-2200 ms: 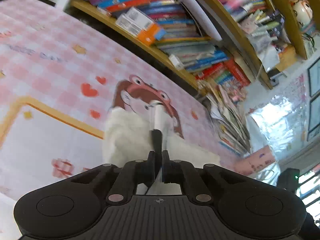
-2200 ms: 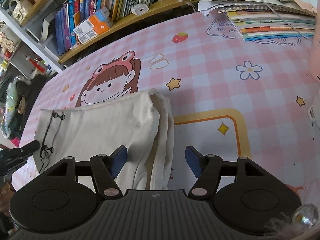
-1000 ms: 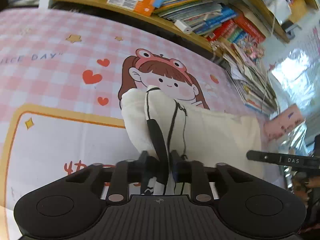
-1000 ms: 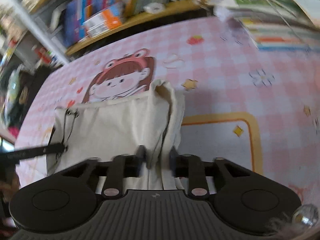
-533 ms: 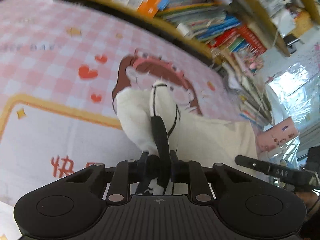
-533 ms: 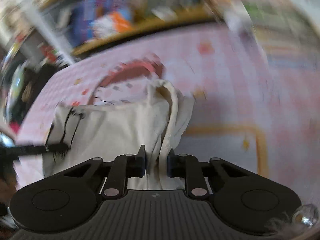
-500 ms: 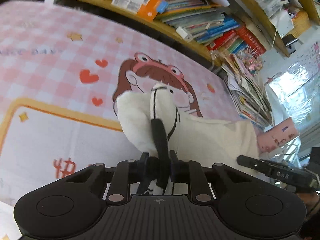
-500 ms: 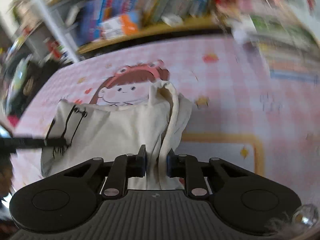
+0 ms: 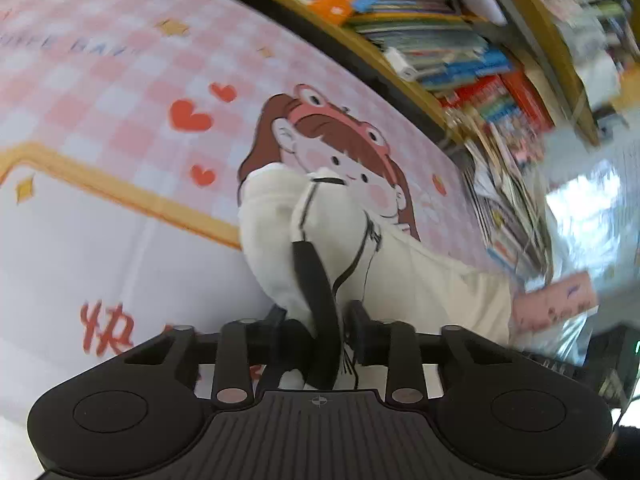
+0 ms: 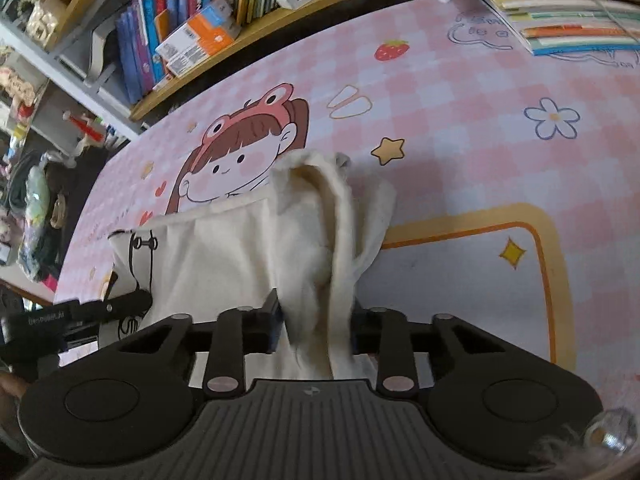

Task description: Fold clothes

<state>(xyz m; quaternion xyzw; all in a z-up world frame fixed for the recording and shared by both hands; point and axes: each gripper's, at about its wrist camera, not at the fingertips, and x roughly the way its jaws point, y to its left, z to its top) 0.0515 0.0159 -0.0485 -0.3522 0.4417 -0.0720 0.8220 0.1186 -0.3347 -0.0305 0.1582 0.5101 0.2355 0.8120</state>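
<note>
Fingers, left gripper (image 9: pixel 316 320): pressed together on the cream cotton garment with thin black line print (image 9: pixel 420 276), gripping a bunched fold and a black strap-like band at the garment's left end.
Fingers, right gripper (image 10: pixel 316 320): clamped on the same garment's right end, where thick folded layers and a rolled hem stand up between them.
Garment: stretched between the two grippers and lifted at both ends; its far edge lies over the lower part of the cartoon girl with a pink frog headband (image 10: pixel 248 148) printed on the cloth.
Tabletop: covered by a pink-and-white checked cloth with hearts, stars and a yellow-bordered white panel (image 10: pixel 460 128); the white panel runs under the garment on its near side.
Behind the garment: wooden bookshelf packed with upright books (image 10: pixel 248 4) along the tabletop's far edge.
Right of the garment: stack of flat books and papers (image 10: pixel 560 20) resting on the cloth's far right corner.
</note>
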